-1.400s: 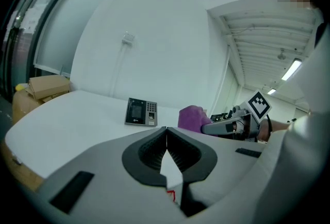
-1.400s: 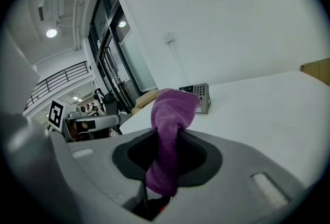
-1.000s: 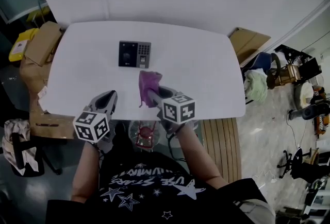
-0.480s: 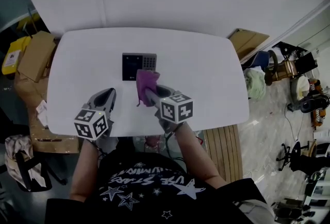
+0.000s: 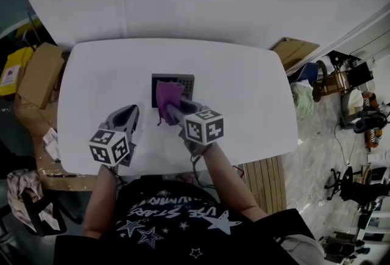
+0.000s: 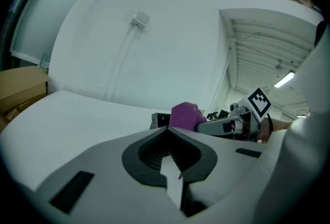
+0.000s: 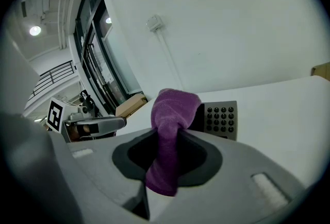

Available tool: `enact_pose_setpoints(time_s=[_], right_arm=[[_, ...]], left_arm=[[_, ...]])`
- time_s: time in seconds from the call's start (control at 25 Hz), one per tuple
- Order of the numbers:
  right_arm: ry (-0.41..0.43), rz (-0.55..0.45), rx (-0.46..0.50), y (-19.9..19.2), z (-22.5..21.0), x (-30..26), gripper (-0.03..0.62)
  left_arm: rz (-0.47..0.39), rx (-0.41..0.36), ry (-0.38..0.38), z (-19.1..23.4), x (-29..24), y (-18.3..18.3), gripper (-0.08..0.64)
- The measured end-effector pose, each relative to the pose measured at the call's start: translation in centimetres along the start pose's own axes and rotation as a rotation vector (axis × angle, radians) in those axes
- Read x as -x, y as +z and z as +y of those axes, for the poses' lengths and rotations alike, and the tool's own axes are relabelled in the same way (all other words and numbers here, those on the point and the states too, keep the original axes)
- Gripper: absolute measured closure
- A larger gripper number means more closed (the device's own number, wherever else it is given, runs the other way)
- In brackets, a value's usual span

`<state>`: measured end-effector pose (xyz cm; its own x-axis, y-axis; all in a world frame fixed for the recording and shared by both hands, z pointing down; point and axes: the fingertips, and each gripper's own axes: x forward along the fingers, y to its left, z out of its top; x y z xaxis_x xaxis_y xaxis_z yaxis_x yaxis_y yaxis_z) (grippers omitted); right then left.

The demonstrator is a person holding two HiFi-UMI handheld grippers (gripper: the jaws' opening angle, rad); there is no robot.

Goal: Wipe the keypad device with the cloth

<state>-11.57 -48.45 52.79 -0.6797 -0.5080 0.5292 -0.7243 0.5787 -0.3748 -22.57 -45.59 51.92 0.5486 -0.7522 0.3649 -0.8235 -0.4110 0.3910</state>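
A dark keypad device lies at the middle of the white table. A bunched purple cloth covers most of it, leaving the top edge and right corner showing. My right gripper is shut on the cloth, which sticks up from the jaws. The right gripper view shows the keypad's buttons just past the cloth. My left gripper rests to the left of the device, shut on nothing. In the left gripper view the cloth hides part of the device.
Cardboard boxes stand on the floor left of the table, and another box lies behind its right corner. A wooden slatted panel is at the near right. Office clutter fills the floor at far right.
My right gripper has carried the cloth forward from the near side of the device onto it. The left gripper has kept its place beside it.
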Motion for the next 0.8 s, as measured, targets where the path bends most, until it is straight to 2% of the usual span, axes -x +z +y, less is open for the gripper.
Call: enact_pose_setpoints(time_s=[0.48,0.8], right_arm=[[0.002,0.03,-0.004,0.6,-0.3,-4.9,0.494],[-0.019,0.044,-0.008,0.6,-1.6,-5.9,0.494]], left_arm=[[0.023,0.006,0.0,3.7,-1.1,0.4,0.551],[0.037,0.016,0.006,4.8,-1.6,0.4,0.551]])
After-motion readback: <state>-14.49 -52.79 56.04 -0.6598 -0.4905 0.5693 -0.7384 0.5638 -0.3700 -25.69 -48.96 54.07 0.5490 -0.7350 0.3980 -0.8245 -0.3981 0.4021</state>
